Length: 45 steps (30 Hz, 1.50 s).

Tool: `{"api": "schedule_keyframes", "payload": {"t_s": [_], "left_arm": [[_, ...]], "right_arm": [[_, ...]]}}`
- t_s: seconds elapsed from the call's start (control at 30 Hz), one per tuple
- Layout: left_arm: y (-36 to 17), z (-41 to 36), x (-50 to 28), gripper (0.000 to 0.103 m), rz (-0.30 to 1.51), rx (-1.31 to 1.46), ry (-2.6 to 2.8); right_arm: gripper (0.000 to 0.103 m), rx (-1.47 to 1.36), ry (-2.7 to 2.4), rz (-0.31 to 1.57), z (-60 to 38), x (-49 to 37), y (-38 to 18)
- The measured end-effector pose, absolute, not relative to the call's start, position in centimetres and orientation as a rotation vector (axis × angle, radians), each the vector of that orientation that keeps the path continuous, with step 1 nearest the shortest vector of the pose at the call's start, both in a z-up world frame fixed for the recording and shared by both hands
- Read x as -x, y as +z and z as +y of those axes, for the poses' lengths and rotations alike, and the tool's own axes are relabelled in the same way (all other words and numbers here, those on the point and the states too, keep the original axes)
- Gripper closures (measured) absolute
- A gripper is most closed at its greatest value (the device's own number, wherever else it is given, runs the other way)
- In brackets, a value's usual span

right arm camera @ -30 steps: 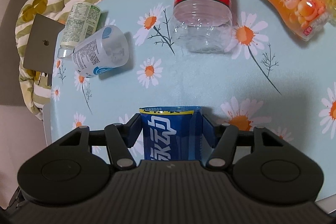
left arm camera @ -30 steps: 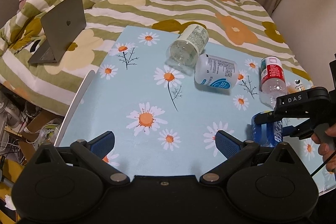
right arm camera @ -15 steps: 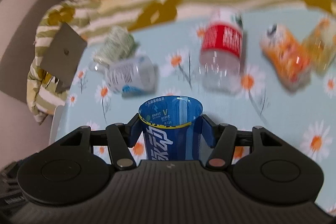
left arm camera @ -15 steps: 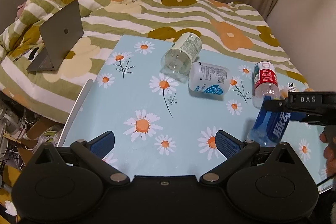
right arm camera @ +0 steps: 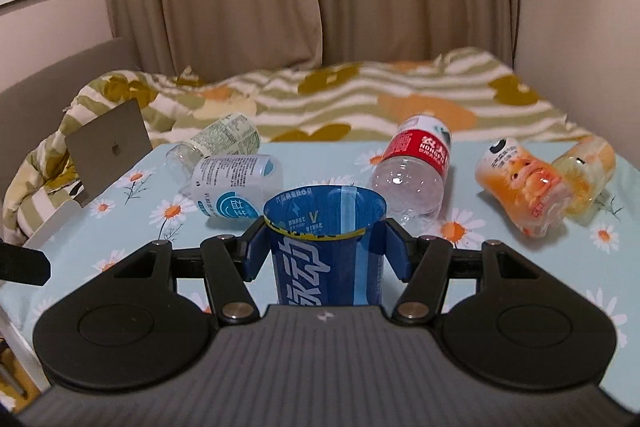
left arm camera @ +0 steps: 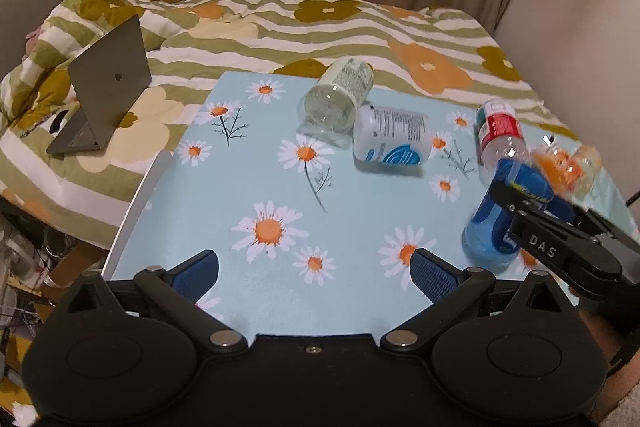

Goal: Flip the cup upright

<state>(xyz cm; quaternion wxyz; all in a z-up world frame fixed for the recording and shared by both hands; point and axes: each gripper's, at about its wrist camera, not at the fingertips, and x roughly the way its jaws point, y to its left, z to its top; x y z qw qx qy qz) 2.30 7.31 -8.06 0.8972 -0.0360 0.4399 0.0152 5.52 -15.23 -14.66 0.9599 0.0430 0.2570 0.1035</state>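
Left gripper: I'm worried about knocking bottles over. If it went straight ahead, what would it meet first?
Probably the clear green-label bottle or white blue-label bottle; before them, only bare tablecloth. Depth is uncertain.

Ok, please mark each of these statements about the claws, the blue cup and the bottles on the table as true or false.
1. The right claw grips the blue cup. True.
2. The left claw holds a bottle. False: it is open and holds nothing.
3. The cup's opening faces up. True.
4. The red-label bottle stands upright. False: it lies on its side.
5. An open laptop sits on the quilt. True.
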Motion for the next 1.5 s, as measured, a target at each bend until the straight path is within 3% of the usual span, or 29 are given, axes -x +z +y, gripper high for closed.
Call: {"api": "schedule_keyframes", "payload": {"t_s": [0.57, 0.67, 0.8, 1.03, 1.23, 1.5], "left_arm": [[-8.1, 7.0, -2.8, 0.000, 0.917, 0.057, -0.035], [-7.8, 7.0, -2.8, 0.000, 0.910, 0.053, -0.036], [-7.1, 6.8, -2.7, 0.000, 0.892, 0.035, -0.027], [-4.5, 5.6, -2.3, 0.000, 0.828, 0.011, -0.037], [-2.3, 3.9, -1.5, 0.000, 0.754, -0.031, -0.027], [-1.3, 2.2, -0.1, 0.000, 0.737, -0.030, -0.017]], "right_arm": [[0.029, -0.054, 0.186, 0.573, -14.9, -4.0, -15.1], [0.026, -0.059, 0.191, 0.594, -15.0, -4.3, -14.9], [0.011, -0.101, 0.201, 0.634, -15.6, -4.6, -14.3], [0.000, -0.120, 0.192, 0.698, -17.6, -3.6, -10.2], [0.000, -0.157, 0.159, 0.828, -20.7, -2.8, -5.9], [0.000, -0.103, 0.093, 0.859, -23.6, -0.9, -2.3]]}}
